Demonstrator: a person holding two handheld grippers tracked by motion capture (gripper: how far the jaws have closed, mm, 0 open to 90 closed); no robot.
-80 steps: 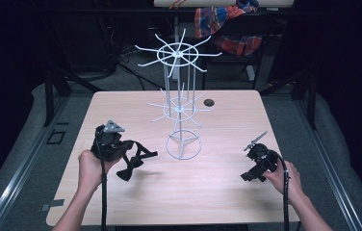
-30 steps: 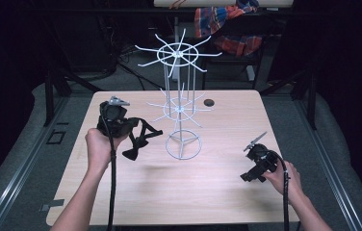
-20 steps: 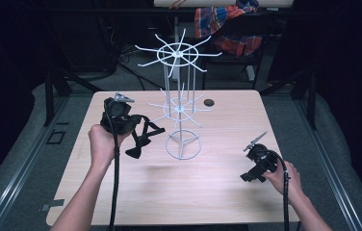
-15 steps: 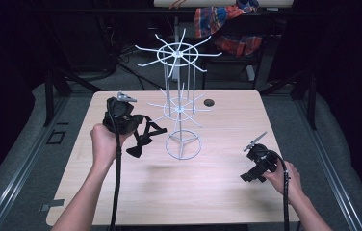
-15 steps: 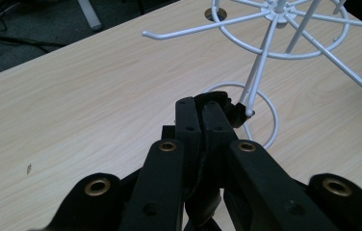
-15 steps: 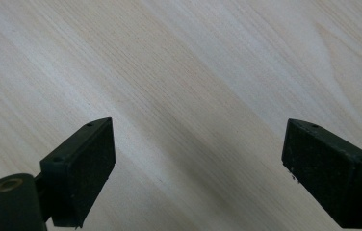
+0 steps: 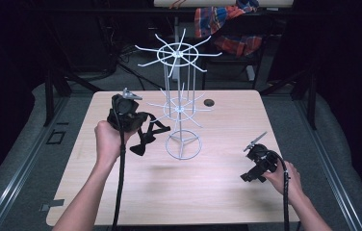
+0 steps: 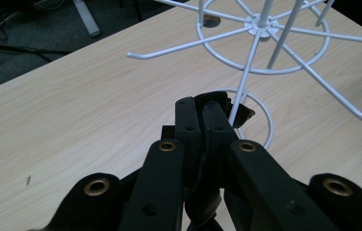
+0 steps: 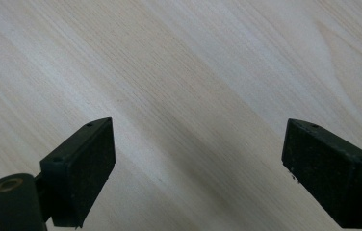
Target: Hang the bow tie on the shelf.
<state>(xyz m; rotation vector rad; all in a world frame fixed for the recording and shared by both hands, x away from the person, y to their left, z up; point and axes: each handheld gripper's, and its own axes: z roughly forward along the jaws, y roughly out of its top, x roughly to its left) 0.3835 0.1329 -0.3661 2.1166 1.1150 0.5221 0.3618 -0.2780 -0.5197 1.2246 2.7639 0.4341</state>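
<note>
- In the high view we see our left gripper (image 7: pixel 138 120) raised over the left half of the table (image 7: pixel 121 192), just left of the white wire rack (image 7: pixel 181 103).
- Its jaws are pressed together on a black bow tie (image 7: pixel 143 139), whose strap and bow hang below the gripper, above the table surface.
- In the left gripper view the two jaws of that gripper (image 8: pixel 203 120) sit tight against each other with a bit of the black bow tie (image 8: pixel 215 101) bunched at their tips.
- From there, the rack (image 8: pixel 261 43) stands right ahead: a lower hook arm reaches toward us, and the base ring lies on the table just past the jaw tips.
- We cannot tell whether the tie touches the rack's upright wire; the two overlap in that view.
- Our right gripper (image 7: pixel 256 161) sits low near the table's right front corner, well apart from the rack and the tie.
- In the right gripper view its jaws (image 9: pixel 198 173) stand spread wide, with bare wood (image 9: pixel 193 72) between them.
- A small dark hole (image 7: pixel 209 102) is in the table behind the rack.
</note>
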